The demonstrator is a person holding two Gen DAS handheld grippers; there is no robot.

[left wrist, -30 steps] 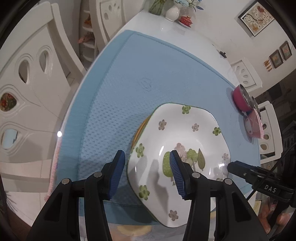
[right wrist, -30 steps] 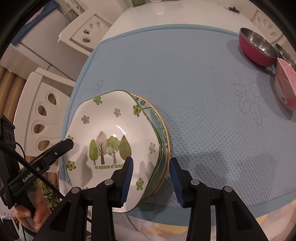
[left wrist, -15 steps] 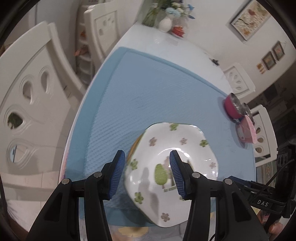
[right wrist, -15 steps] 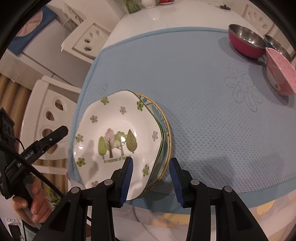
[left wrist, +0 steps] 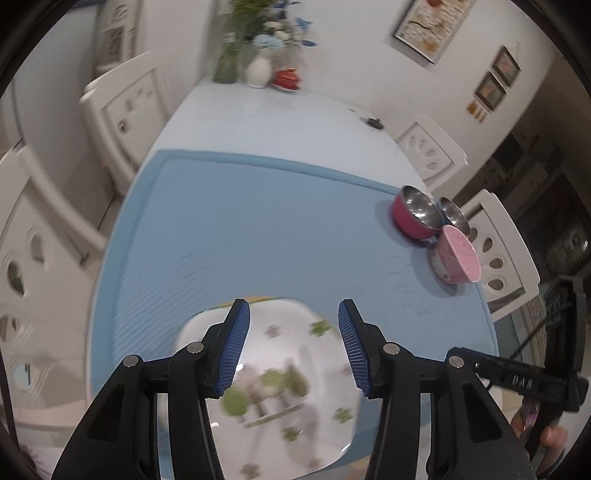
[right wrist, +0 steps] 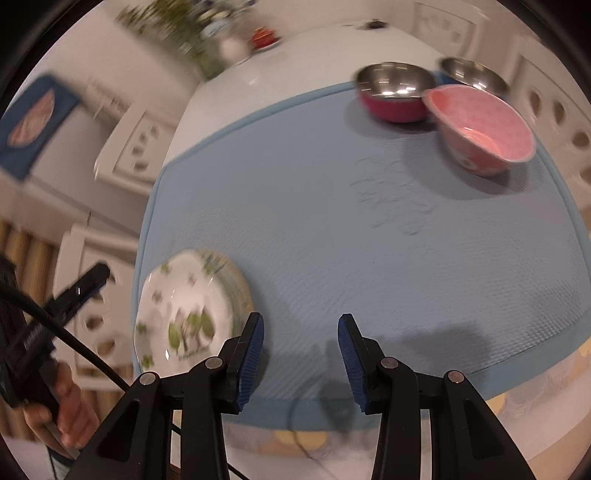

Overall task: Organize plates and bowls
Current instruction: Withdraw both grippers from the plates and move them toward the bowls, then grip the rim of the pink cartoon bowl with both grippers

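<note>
1. Now the left gripper (left wrist: 293, 341) hangs spread and empty above the floral plate (left wrist: 273, 384), stacked at the blue mat's (left wrist: 266, 229) near-left corner.
2. Right gripper (right wrist: 300, 352) gapes empty over the mat.
3. Pink bowl (right wrist: 480, 127) and red bowl (right wrist: 393, 96) touch far right.

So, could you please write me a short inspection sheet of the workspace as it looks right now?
Surface: blue mat on a white table.
Job's things: plates stacked at the mat's near left corner; pink bowl, red bowl and steel bowl grouped at the far right.
Clutter: vase of flowers and a red dish at the far end.
Grippers: left gripper open above the plates; right gripper open over bare mat.
Cables: black cable by the left hand.
Surroundings: white chairs, framed pictures.
</note>
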